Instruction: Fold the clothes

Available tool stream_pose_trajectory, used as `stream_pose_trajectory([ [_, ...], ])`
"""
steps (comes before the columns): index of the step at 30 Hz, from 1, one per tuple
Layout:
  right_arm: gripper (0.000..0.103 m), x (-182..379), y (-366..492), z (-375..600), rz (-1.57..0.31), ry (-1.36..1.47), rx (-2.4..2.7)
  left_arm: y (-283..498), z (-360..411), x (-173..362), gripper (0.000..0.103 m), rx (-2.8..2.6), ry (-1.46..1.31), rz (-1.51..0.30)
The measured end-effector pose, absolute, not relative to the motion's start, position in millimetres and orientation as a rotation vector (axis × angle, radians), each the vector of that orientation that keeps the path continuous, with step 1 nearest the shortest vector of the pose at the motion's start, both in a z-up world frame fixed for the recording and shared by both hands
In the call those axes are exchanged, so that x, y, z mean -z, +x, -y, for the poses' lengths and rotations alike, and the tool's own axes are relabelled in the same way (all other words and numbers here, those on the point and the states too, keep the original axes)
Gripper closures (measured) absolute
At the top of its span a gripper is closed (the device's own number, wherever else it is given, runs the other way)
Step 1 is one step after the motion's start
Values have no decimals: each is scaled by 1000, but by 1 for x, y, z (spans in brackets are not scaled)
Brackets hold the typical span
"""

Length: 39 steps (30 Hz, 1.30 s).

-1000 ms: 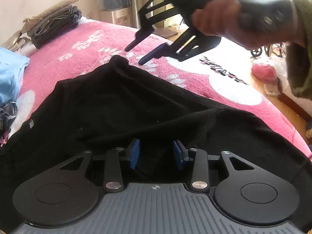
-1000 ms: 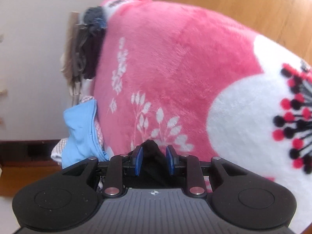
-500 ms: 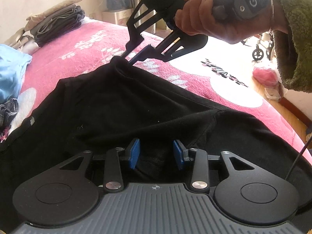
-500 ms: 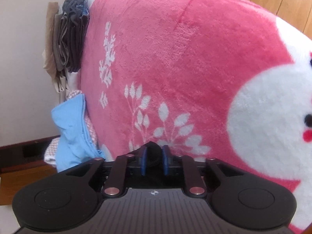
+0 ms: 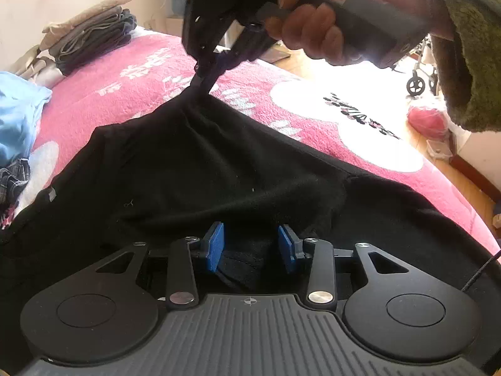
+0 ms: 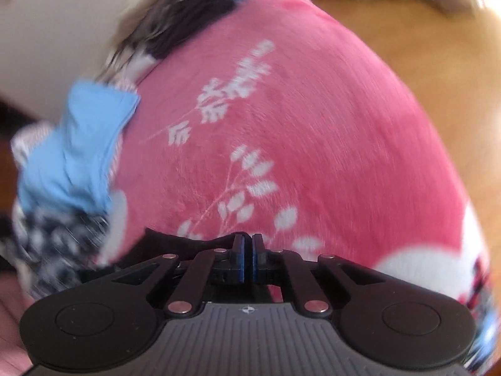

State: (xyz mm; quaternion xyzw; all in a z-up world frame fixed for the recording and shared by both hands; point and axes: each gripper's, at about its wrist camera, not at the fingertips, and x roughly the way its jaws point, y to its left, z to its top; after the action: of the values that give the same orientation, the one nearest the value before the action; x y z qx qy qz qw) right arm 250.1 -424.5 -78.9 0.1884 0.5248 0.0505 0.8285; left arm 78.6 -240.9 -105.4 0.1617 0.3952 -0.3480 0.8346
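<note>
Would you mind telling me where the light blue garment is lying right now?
In the left wrist view the light blue garment lies at the far left edge of the pink blanket, below the folded pile and left of the black garment.

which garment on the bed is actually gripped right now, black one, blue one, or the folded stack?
The black garment: the right gripper is pinched on its far corner, pulling it up into a peak. The blue garment and folded stack lie untouched at the side.

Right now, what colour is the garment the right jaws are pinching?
Black garment, lying on the pink floral blanket. It shows best in the left wrist view.
</note>
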Motion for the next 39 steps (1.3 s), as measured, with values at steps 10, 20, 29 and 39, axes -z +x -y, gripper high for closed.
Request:
stream_pose_trajectory([
  [10, 100, 68, 253, 402, -951, 57, 8, 79, 242, 105, 65, 729, 342, -842],
  [20, 100, 51, 232, 417, -1040, 148, -149, 78, 241, 106, 65, 728, 337, -843],
  [29, 100, 92, 252, 410, -1127, 216, -149, 75, 240, 106, 65, 728, 341, -845],
  [39, 99, 93, 248, 473, -961, 542, 75, 76, 239, 104, 65, 732, 339, -856],
])
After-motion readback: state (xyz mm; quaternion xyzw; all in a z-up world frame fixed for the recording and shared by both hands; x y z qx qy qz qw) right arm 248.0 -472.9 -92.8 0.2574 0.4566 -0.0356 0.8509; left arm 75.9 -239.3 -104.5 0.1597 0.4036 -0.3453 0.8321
